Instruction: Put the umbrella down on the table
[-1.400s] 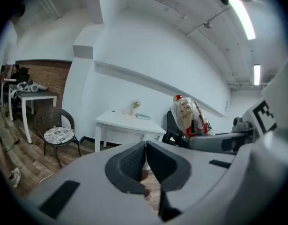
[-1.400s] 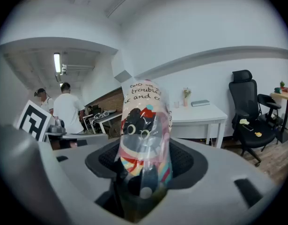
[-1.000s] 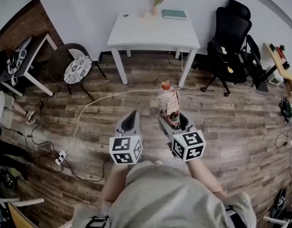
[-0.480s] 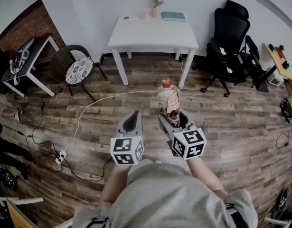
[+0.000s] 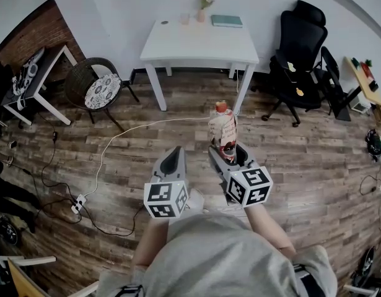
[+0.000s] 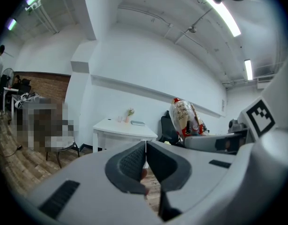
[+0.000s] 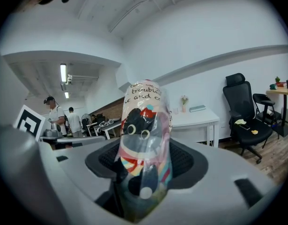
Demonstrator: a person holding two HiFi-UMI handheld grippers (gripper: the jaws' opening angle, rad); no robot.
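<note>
Head view is showing a person standing on the wooden floor (image 5: 320, 159) and holding both grippers in front of the body. The right gripper (image 5: 227, 158) is pinching a folded umbrella (image 5: 223, 129) near its lower end. The umbrella is standing almost upright and is wearing a printed cartoon cover with a red tip on top. In the right gripper view, the umbrella (image 7: 144, 135) is filling the gap between the jaws, and both pads are pressing on its sides. The left gripper (image 5: 171, 161) is hanging just beside it, and its jaws are pressed together with nothing between them. The umbrella is well apart from the white tabletop (image 5: 202, 42) at the wall, which is carrying a small flower vase (image 5: 204, 6) and a green book (image 5: 227, 20). A black office chair (image 5: 302, 48) is standing to the right of it.
</note>
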